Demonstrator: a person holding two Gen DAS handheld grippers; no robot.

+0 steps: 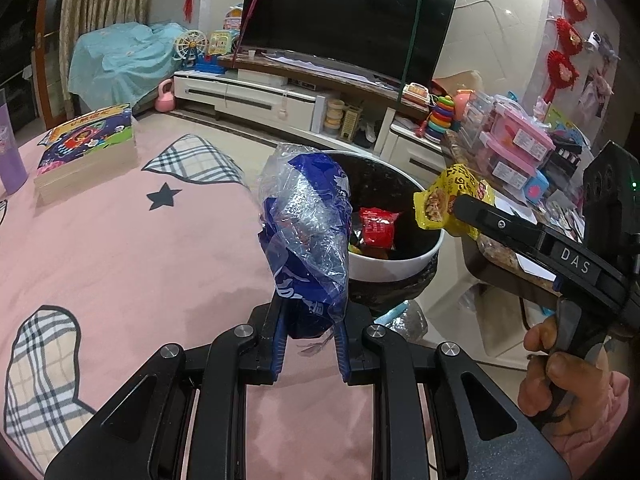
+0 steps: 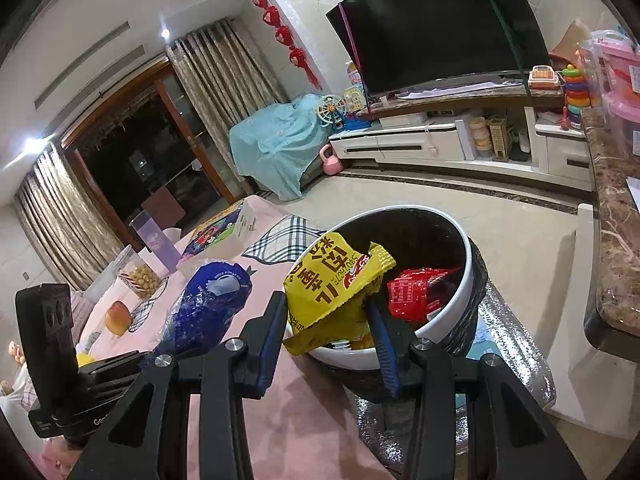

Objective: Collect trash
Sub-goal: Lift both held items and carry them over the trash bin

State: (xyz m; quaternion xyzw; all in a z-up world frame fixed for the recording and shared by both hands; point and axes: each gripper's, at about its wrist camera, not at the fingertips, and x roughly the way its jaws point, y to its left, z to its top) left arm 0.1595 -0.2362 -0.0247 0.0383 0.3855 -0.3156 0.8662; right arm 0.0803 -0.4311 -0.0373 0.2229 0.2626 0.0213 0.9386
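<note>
My left gripper [image 1: 310, 320] is shut on a crumpled blue and clear plastic bag [image 1: 306, 236] and holds it upright above the pink tablecloth, just left of the bin. The bag also shows in the right wrist view [image 2: 208, 312]. My right gripper [image 2: 328, 316] is shut on a yellow snack wrapper [image 2: 332, 284] at the near rim of the bin. The wrapper also shows in the left wrist view [image 1: 452, 200], over the bin's right rim. The round bin [image 1: 404, 268] has a white rim and black liner and holds a red wrapper [image 1: 376, 226], also seen in the right wrist view [image 2: 416, 292].
A stack of children's books [image 1: 86, 148] and a purple bottle [image 1: 10, 152] stand on the pink table [image 1: 120, 264]. A marble counter [image 2: 616, 232] with pink boxes [image 1: 516, 140] is to the right. A TV [image 1: 348, 16] on a stand is behind.
</note>
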